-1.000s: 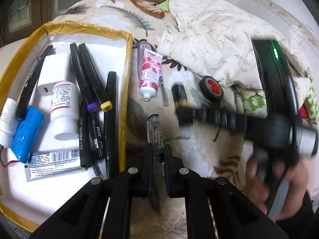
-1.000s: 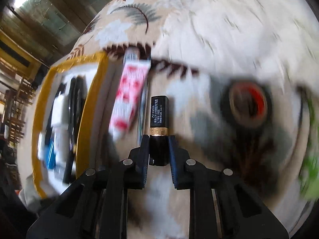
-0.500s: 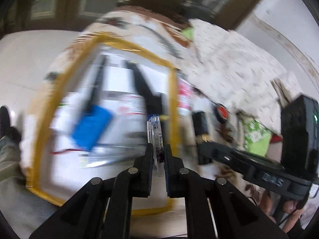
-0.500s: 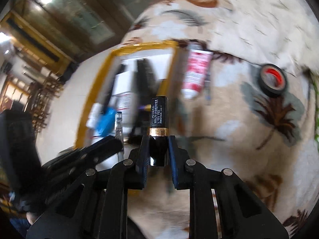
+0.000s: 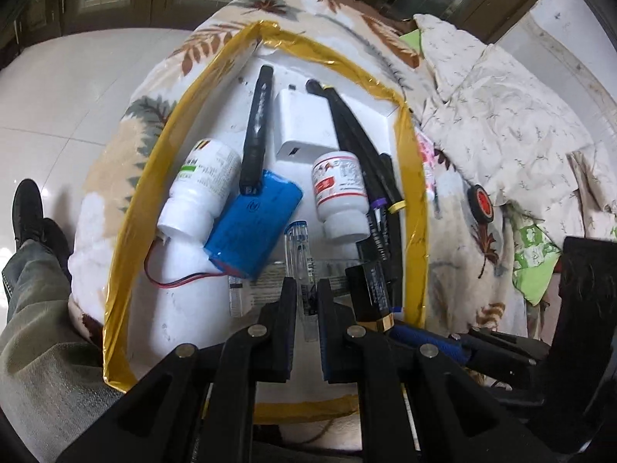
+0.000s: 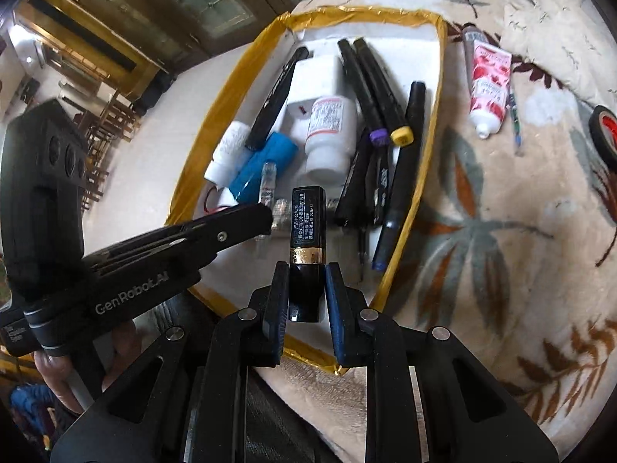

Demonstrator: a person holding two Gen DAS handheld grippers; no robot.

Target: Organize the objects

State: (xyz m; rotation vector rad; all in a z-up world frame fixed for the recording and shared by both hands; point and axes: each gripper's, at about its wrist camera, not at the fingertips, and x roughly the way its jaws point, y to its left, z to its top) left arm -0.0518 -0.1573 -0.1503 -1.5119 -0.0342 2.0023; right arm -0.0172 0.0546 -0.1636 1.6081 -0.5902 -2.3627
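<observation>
Two handheld grippers hover over a white tray edged in yellow tape, mid-delivery in a tidying job on a leaf-patterned blanket. At lower centre of the left wrist view, the left gripper is clenched on a clear pen, its barrel running up toward the middle of the frame above the tray's near end. In the right wrist view the right gripper grasps a black lipstick tube with a gold band, upright at centre frame, over the tray's lower right part.

The step in hand looks like the drop-off: both items appear carried to the tray, already crowded with two white bottles, a blue battery pack, a white charger and several black markers. The next move likely calls for lowering each item into a bare patch, which looks scarce, and then easing the jaws apart without the two grippers knocking, since they sit just beside each other.

Still outside the tray at upper right of the right wrist view: a pink-flowered tube, a thin pen beside it, and a roll of black tape cut off by the frame edge. Whether either held item touches the tray floor cannot be told. The silvery packet under the left gripper's fingers is mostly hidden, and bottle labels are too small to read.
</observation>
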